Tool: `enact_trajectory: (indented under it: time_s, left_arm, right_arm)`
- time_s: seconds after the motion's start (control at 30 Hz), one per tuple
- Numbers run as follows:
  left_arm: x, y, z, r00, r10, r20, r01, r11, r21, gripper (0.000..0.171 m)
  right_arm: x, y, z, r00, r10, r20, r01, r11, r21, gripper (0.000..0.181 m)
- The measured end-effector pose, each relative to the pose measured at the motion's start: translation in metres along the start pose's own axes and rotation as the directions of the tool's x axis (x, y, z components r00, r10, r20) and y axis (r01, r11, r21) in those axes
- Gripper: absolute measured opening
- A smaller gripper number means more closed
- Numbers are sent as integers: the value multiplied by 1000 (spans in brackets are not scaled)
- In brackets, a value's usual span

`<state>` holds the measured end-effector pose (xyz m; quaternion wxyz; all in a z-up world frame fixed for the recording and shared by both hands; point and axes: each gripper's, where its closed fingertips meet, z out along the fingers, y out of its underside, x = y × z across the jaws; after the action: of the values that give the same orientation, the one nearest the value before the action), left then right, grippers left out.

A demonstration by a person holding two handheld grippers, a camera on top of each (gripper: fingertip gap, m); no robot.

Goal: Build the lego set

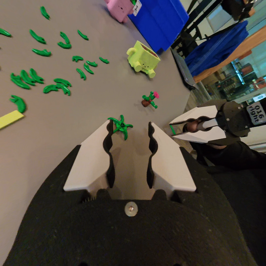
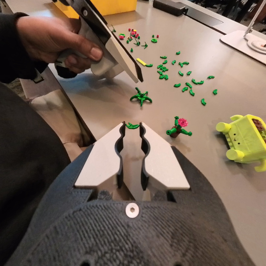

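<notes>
- Scattered green curved leaf pieces cover the grey table at the far left of the left wrist view, toward 10 o'clock from the near gripper.
- A flat yellow strip lies at the left edge, at 9 o'clock, touching one leaf piece.
- The left gripper hangs above the table with its fingers spread wide and nothing between them.
- A green star-shaped leaf cluster lies on the table just beyond the left fingertip, at 12 o'clock.
- A small brown stump with green stems and a pink flower rests on the table at 1 o'clock, apart from the cluster.
- A lime-green square pot with a face lies tipped on its side farther out at 1 o'clock, near a blue bin and a pink pot.
- The right gripper sits at 3 o'clock at the table edge.
- In the right wrist view, the right gripper's tips are clamped on a single green leaf piece, held crosswise between them.
- There a hand grips the other gripper's handle at 10 o'clock, with small red and green pieces at 12 o'clock.
</notes>
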<state>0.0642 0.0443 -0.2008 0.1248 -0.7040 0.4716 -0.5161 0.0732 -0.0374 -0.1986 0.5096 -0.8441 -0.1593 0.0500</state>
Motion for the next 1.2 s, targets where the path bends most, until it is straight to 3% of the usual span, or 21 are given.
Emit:
enact_trajectory:
  time_s: [0.1, 0.17, 0.27, 0.33, 0.53, 0.63, 0.73, 0.83, 0.93, 1.07, 1.2]
  left_arm:
    - [7, -12, -9, 1000, 10, -26, -8, 997, 72, 44]
    - [33, -15, -11, 986, -4, -167, 18, 996, 87, 35]
    - [72, -5, -3, 910, -117, -397, 133, 991, 14, 38]
    - [82, 3, 4, 878, -153, -455, 158, 987, -27, 38]
    - [91, 21, 14, 855, -196, -480, 160, 980, -114, 33]
    - [93, 22, 15, 846, -206, -491, 170, 978, -117, 3]
    - [92, 22, 15, 852, -192, -486, 158, 981, -111, 0]
    - [87, 23, 16, 895, -91, -437, 61, 995, -81, 0]
    - [85, 22, 15, 916, 50, -399, -70, 997, -35, 0]
    - [92, 24, 8, 889, 154, -431, -180, 984, -18, 0]
    - [107, 36, 3, 834, 285, -472, -333, 943, -19, 1]
  right_arm:
    - [3, -7, 0, 1000, -12, -26, 13, 1000, 28, 18]
    - [6, -13, -2, 998, -26, -58, 30, 998, 53, 18]
    - [5, -24, -4, 994, -76, -83, 83, 992, 91, 19]
    - [1, -28, -4, 986, -142, -89, 151, 984, 98, 19]
    - [-6, -33, -3, 937, -320, -137, 329, 943, 48, 18]
    - [-7, -35, -3, 916, -369, -158, 378, 925, 28, 18]
    - [-7, -36, -3, 910, -376, -174, 386, 922, 27, 18]
    - [-10, -32, -4, 940, -315, -127, 323, 945, 48, 25]
    - [-15, -27, -9, 989, -146, 20, 145, 987, 66, 30]
    - [-12, -37, -24, 977, 76, 197, -107, 982, 153, 28]
    - [-16, -40, -30, 933, 138, 334, -204, 964, 171, 20]
